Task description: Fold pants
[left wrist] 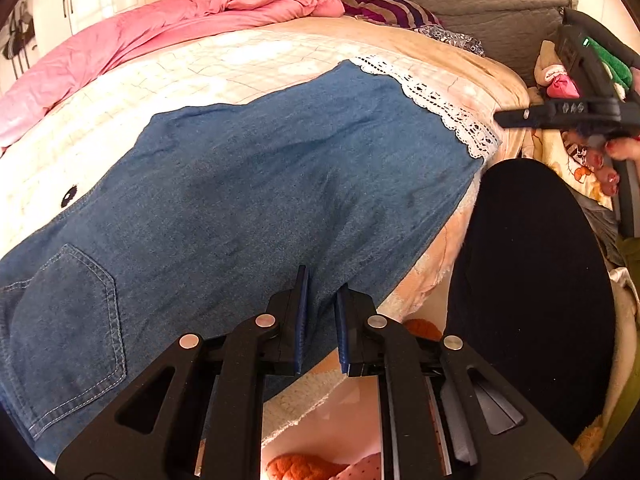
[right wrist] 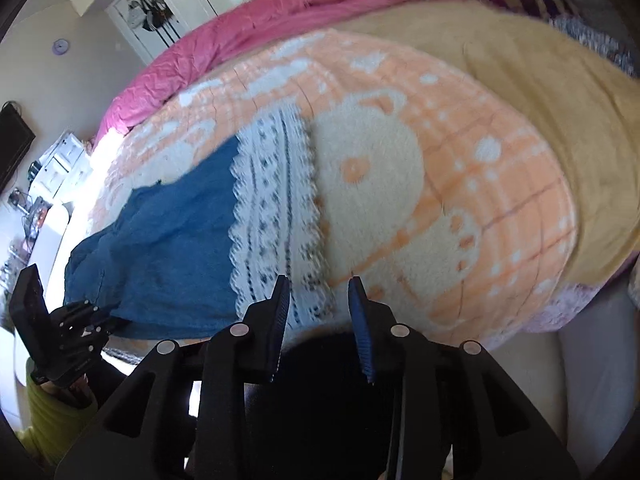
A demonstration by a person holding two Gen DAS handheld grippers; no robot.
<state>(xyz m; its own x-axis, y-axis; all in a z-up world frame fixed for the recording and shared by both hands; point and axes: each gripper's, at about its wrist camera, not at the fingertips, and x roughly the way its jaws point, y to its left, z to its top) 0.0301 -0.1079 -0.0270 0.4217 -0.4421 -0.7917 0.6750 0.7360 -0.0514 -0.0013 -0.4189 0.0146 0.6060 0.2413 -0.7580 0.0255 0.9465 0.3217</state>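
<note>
Blue denim pants point(left wrist: 280, 168) with a white lace hem point(left wrist: 440, 108) lie flat across the bed, a back pocket point(left wrist: 68, 312) at the lower left. My left gripper point(left wrist: 322, 284) is shut on the near edge of the denim, which runs up between its pads. The other gripper's tip point(left wrist: 500, 118) hovers just off the lace hem at the right. In the right wrist view, my right gripper point(right wrist: 318, 280) stands open over the lace hem point(right wrist: 276, 208), with nothing pressed between its pads. The denim point(right wrist: 172, 248) stretches left toward the left gripper point(right wrist: 116, 322).
A peach and cream patterned blanket point(right wrist: 480, 200) covers the bed. A pink duvet point(left wrist: 160, 28) is heaped at the far side, beside a striped pillow point(left wrist: 384, 6). A dark rounded shape point(left wrist: 532, 280) sits close by the bed's near edge. White cupboards point(right wrist: 168, 8) line the wall.
</note>
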